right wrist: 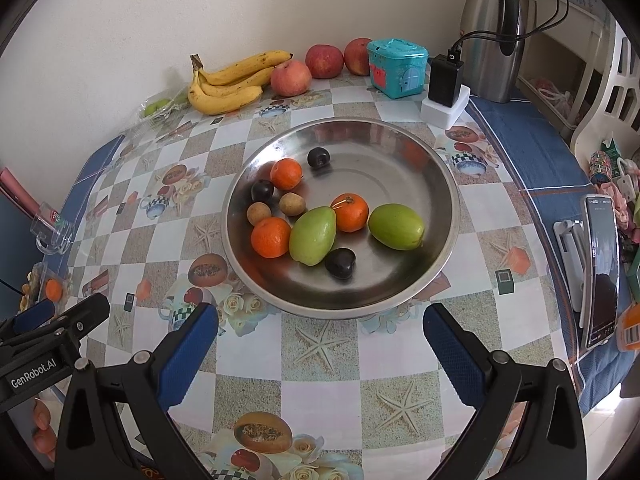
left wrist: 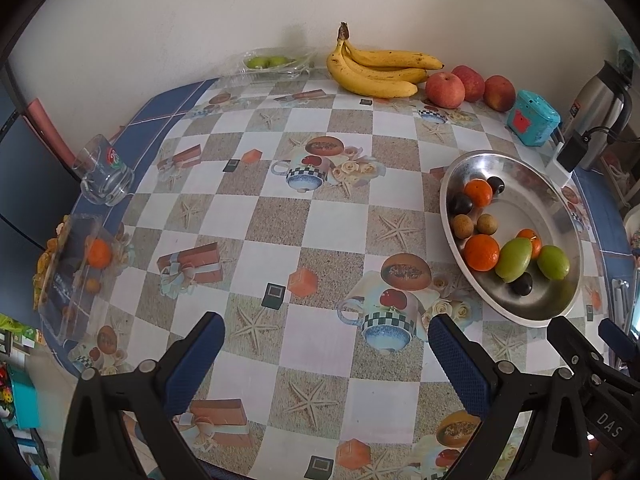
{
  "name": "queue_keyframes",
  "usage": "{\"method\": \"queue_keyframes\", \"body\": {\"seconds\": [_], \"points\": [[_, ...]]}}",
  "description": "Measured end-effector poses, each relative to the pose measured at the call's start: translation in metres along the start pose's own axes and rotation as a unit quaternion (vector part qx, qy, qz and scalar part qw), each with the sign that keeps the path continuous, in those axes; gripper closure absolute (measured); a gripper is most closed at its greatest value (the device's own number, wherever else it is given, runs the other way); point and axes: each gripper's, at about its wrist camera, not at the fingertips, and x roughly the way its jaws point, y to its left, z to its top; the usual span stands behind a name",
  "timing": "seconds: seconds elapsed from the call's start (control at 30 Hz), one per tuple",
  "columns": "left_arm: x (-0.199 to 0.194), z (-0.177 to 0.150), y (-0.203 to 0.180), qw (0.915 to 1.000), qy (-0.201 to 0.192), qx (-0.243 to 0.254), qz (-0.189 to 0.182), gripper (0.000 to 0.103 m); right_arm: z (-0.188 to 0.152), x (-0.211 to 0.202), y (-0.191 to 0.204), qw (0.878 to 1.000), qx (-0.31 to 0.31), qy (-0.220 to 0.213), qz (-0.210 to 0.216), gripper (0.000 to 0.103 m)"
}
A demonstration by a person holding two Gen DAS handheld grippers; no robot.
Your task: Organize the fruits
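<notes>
Both grippers hover low over the table (right wrist: 320,392), each with its jaws spread wide and nothing between them. The left gripper (left wrist: 326,344) sits over bare checked cloth; the right gripper (right wrist: 320,334) faces the near rim of the bowl (right wrist: 440,184).

The bowl holds three oranges (right wrist: 351,213), two green fruits (right wrist: 313,235), three dark plums (right wrist: 340,263) and two small brown fruits (right wrist: 292,204); what kind the brown ones are is hard to say. One green fruit leans against two oranges, the other lies apart towards the right wall of the bowl.

At the back, by the wall, lie the bananas (right wrist: 228,86) and, just beside them, three apples (right wrist: 291,78). A teal box (right wrist: 396,68) partly hides the rightmost apple in the right wrist view. Left of the bananas, two more green fruits (left wrist: 267,62) sit in a clear wrapping that blurs their shape.

At the left edge of the table, a clear tray (left wrist: 74,276) holds another orange (left wrist: 99,253) and some small, indistinct items. A glass (left wrist: 105,176) stands behind it. A steel jug (right wrist: 494,32) is cut off at the top, and a phone (right wrist: 600,268) stands at the right edge, its screen unreadable.
</notes>
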Motion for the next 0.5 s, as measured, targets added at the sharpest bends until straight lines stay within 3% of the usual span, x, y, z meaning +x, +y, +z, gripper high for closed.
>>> {"method": "queue_keyframes", "body": {"seconds": [0.2,0.37,0.5], "points": [[-0.001,0.0,0.0,1.0,0.0,-0.001,0.001,0.0,0.0,0.0,0.0,1.0,0.0,0.001,0.0,0.001],[-0.012,-0.001,0.001,0.9994,-0.034,-0.002,0.006,0.0,-0.001,0.001,0.001,1.0,0.0,0.001,0.0,0.001],[-0.01,0.0,0.003,0.9996,-0.027,-0.007,0.003,0.0,-0.001,0.0,0.001,1.0,0.0,0.001,0.0,0.001]]}}
